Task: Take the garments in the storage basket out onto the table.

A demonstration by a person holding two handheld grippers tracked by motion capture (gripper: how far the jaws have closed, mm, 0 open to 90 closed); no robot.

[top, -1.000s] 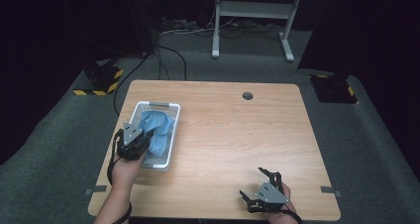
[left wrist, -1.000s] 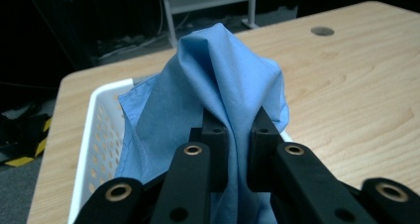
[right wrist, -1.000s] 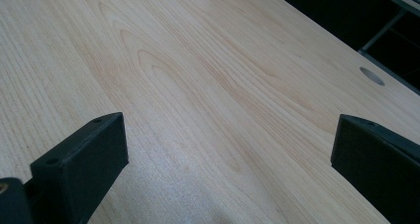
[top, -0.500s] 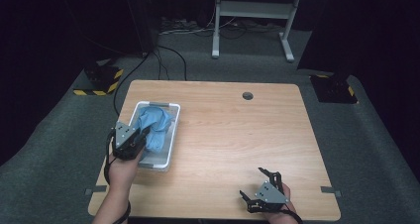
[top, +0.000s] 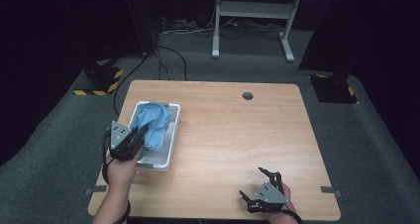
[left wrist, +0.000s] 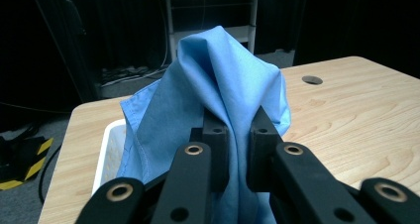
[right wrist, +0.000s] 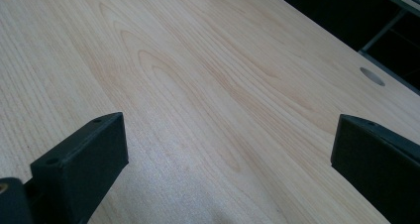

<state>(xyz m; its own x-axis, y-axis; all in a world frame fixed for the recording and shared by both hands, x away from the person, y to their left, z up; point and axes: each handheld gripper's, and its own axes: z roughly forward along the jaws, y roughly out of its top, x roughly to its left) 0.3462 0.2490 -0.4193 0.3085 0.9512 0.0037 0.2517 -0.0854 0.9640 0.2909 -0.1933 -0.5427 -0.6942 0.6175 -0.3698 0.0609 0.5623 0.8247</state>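
The left tongs [left wrist: 233, 149] are pinching the blue cloth [left wrist: 218, 85] and have drawn it up out of the white bin [top: 168, 135] near the table's left edge, so removal looks underway. The right tongs [top: 265, 192] are resting wide open at the near edge.

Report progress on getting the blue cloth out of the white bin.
Done: the left gripper has its jaws shut on a fold of the blue cloth. In hand: the cloth is bunched up above the white bin, its lower part seemingly inside. Left: clearing the bin and laying the cloth on the table. The right gripper rests open near the table's front edge.
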